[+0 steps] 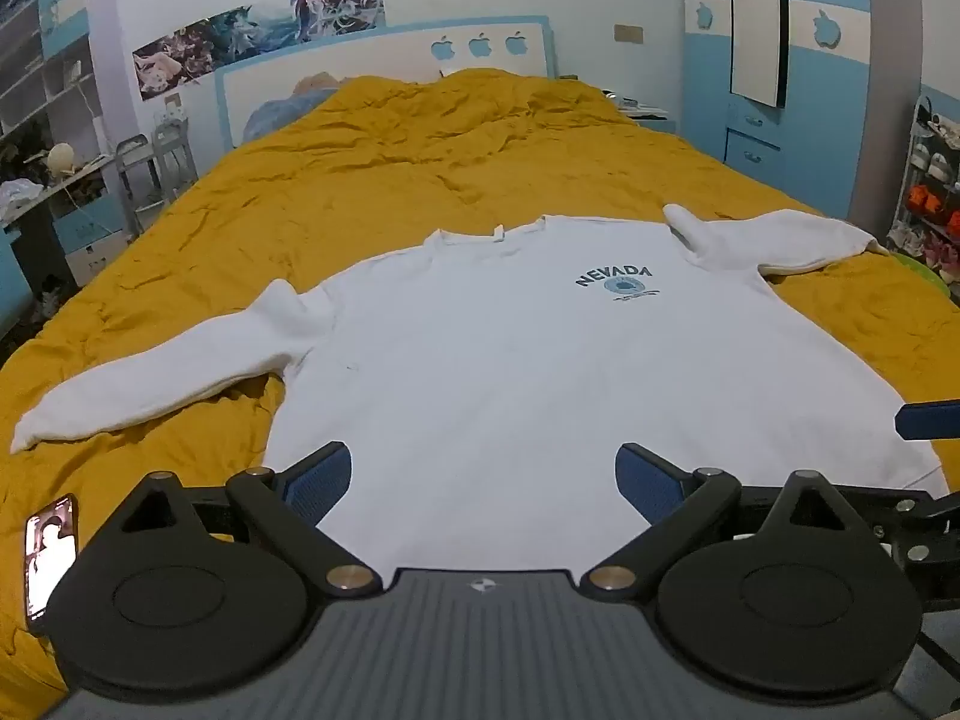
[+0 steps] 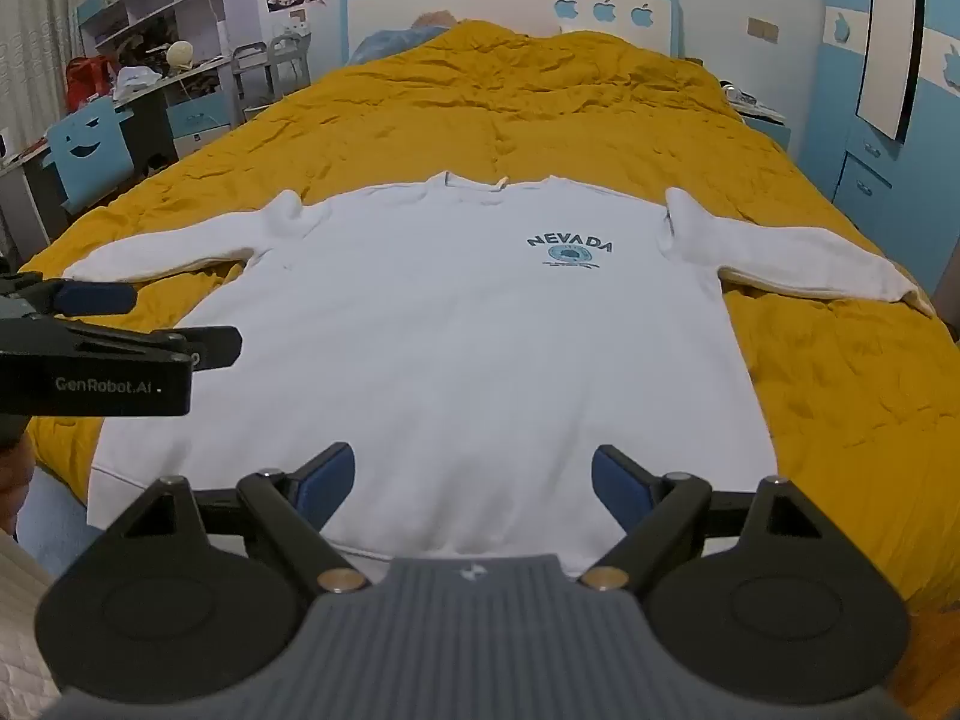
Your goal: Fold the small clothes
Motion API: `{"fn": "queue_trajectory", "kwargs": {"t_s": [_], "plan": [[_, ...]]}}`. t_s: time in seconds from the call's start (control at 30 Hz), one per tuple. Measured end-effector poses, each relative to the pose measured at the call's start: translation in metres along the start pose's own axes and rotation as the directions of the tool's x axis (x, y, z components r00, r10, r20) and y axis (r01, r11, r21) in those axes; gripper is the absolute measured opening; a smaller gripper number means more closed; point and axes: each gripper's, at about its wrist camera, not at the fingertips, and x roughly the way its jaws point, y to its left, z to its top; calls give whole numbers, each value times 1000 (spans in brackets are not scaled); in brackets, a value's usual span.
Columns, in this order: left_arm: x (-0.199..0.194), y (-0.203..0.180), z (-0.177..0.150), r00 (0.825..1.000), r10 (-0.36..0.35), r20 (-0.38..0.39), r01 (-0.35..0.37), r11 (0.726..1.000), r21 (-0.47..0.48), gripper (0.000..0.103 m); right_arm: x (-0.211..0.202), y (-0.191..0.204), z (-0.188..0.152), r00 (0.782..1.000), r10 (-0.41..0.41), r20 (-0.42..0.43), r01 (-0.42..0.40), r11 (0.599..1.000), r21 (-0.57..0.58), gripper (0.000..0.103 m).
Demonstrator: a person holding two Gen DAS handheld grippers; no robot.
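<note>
A white long-sleeved sweatshirt [image 1: 528,372] with a blue "NEVADA" print lies flat, front up, on the yellow bedspread [image 1: 420,168], both sleeves spread out to the sides. It also shows in the right wrist view [image 2: 456,348]. My left gripper [image 1: 483,474] is open and empty, above the shirt's hem at the near edge. My right gripper [image 2: 474,480] is open and empty, above the hem too. The left gripper shows from the side at the left of the right wrist view [image 2: 120,348]. A blue fingertip [image 1: 927,420] of the right gripper shows at the right edge.
The yellow bedspread [image 2: 600,120] covers the whole bed up to a white and blue headboard [image 2: 510,12]. A phone [image 1: 51,558] lies on the bed at the near left. Desk, shelves and a chair [image 2: 90,150] stand left; blue wardrobe [image 2: 888,120] right.
</note>
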Motion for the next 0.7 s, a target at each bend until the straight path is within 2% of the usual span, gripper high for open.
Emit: {"fn": "queue_trajectory", "kwargs": {"t_s": [0.3, 0.7], "plan": [[-1, -4, 3, 999, -31, -23, 31, 999, -15, 103, 0, 0, 0, 1000, -1, -1, 1, 1000, 2, 82], [1, 4, -2, 999, -26, -22, 26, 1000, -6, 103, -1, 2, 0, 1000, 0, 2, 0, 1000, 1, 82]]}}
